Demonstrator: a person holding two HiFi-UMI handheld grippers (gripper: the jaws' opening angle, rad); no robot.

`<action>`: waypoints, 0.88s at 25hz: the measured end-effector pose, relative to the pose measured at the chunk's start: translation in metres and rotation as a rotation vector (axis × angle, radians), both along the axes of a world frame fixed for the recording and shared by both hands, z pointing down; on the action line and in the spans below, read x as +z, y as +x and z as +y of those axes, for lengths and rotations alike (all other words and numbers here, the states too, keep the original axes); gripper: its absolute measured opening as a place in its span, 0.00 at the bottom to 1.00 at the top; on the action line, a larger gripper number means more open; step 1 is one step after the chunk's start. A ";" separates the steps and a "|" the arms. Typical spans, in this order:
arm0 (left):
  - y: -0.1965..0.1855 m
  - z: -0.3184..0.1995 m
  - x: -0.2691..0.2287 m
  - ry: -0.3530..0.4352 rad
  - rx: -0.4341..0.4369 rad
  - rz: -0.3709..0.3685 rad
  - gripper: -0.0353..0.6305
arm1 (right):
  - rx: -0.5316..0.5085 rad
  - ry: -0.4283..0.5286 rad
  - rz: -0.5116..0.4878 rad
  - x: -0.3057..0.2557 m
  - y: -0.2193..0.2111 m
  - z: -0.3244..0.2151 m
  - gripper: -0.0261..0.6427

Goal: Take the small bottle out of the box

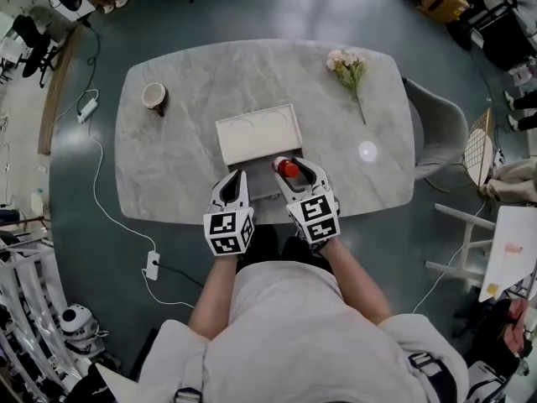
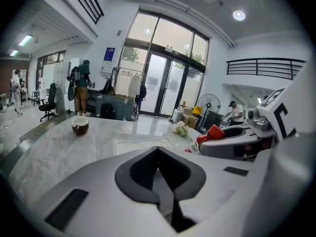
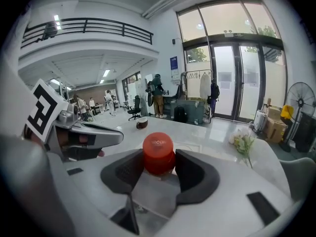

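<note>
Reaching forward side by side, the right claw (image 1: 289, 167) pinches the small bottle (image 3: 158, 154) and the left claw (image 1: 234, 177) is pressed together.

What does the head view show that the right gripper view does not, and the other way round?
Head view only: the person's torso and the grey chair. Right gripper view only: glass doors, a fan, and the pads of the right gripper squeezing the red cap of the small bottle. Both: that bottle, the flowers, the brown cup, the left gripper.
</note>
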State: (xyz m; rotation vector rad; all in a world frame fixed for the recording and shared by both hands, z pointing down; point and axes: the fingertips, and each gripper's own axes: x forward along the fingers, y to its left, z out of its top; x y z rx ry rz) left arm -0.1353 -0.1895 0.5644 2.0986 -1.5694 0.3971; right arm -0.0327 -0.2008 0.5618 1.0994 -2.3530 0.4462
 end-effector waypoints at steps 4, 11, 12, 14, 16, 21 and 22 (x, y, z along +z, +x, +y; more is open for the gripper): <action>0.002 0.004 -0.028 0.057 -0.038 -0.006 0.09 | 0.000 0.066 -0.038 -0.026 0.007 0.001 0.35; 0.002 0.010 -0.070 0.155 -0.078 -0.046 0.09 | 0.014 0.173 -0.107 -0.072 0.019 0.001 0.35; 0.002 0.011 -0.076 0.167 -0.082 -0.048 0.09 | 0.014 0.188 -0.115 -0.079 0.020 0.002 0.35; 0.004 0.013 -0.089 0.192 -0.089 -0.049 0.09 | 0.016 0.218 -0.131 -0.093 0.023 0.002 0.35; 0.006 0.016 -0.101 0.220 -0.091 -0.050 0.09 | 0.021 0.248 -0.145 -0.106 0.027 0.005 0.35; 0.015 0.020 -0.114 0.261 -0.092 -0.055 0.09 | 0.004 0.300 -0.151 -0.117 0.029 0.006 0.34; 0.017 0.021 -0.114 0.260 -0.093 -0.052 0.09 | 0.004 0.301 -0.153 -0.117 0.030 0.006 0.34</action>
